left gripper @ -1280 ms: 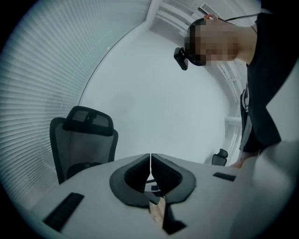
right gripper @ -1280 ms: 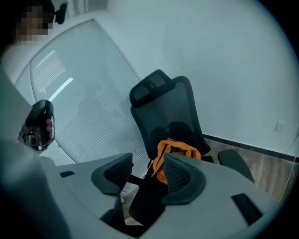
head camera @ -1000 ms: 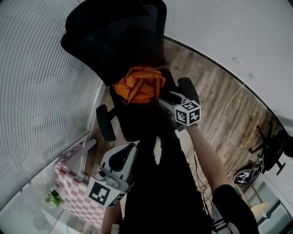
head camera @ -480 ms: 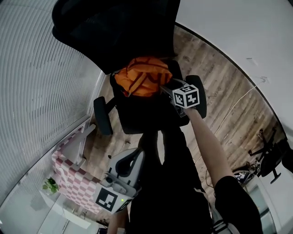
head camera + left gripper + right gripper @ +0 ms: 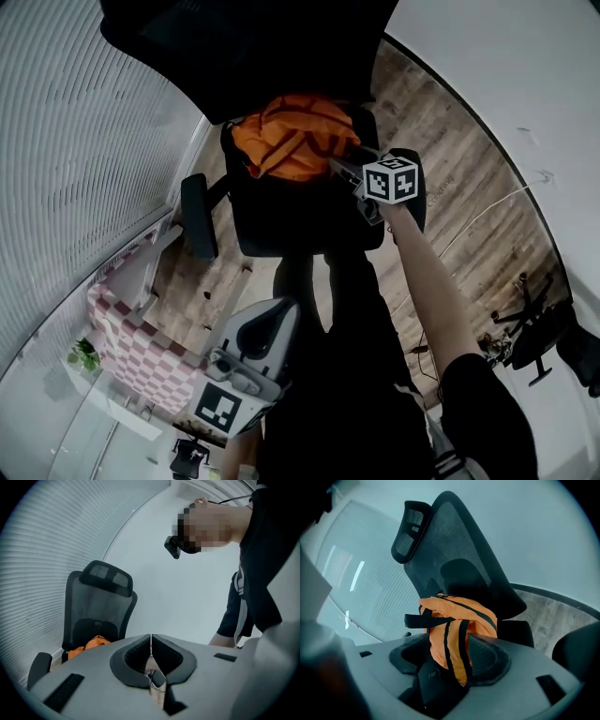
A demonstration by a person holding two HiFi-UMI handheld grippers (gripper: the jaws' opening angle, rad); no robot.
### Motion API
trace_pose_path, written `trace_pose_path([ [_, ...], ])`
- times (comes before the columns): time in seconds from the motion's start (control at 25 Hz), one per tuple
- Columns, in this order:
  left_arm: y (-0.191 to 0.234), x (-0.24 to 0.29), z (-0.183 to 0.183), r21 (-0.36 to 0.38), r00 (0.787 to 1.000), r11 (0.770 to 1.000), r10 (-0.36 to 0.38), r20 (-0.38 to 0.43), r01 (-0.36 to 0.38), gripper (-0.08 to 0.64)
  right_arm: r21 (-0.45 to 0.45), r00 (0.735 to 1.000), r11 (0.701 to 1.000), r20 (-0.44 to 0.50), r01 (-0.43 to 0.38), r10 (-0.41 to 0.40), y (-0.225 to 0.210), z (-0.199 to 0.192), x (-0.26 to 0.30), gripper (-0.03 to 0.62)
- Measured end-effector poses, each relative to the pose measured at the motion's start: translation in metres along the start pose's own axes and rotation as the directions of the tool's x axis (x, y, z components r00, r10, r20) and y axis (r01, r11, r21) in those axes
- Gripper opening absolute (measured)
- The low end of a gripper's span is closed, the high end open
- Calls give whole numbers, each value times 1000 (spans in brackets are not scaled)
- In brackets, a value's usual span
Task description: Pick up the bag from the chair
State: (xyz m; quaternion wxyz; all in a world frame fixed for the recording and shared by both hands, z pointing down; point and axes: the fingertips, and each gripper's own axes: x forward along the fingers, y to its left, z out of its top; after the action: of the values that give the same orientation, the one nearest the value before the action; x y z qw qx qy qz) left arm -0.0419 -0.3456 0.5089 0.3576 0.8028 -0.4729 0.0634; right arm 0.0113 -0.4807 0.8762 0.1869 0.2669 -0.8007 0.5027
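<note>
Fingers (image 5: 486, 656) astride bag (image 5: 457, 620), chair backrest (image 5: 459, 541) behind

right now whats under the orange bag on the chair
The black chair seat; the orange bag sits on it, in front of the backrest. The seat patch directly beneath is covered, so anything lying there cannot be seen.
</note>
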Motion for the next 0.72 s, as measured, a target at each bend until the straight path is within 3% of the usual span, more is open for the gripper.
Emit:
trace_pose_path([
  [0.24,5,2,-2,-12,1000,1000,25,-8,-26,34,-1,998,998,-24,-66,66,7,0,11,270],
  [0.52,7,4,0,-21,999,999,39,-7,-39,34,9,992,992,-26,-126,126,19,2,19,156],
  [0.6,7,4,1,-23,999,999,42,-4,-42,34,4,992,992,-21,-126,126,20,4,18,84],
  [0.72,7,2,1,-21,999,999,46,0,-46,34,5,989,990,-20,-144,144,26,4,18,50],
])
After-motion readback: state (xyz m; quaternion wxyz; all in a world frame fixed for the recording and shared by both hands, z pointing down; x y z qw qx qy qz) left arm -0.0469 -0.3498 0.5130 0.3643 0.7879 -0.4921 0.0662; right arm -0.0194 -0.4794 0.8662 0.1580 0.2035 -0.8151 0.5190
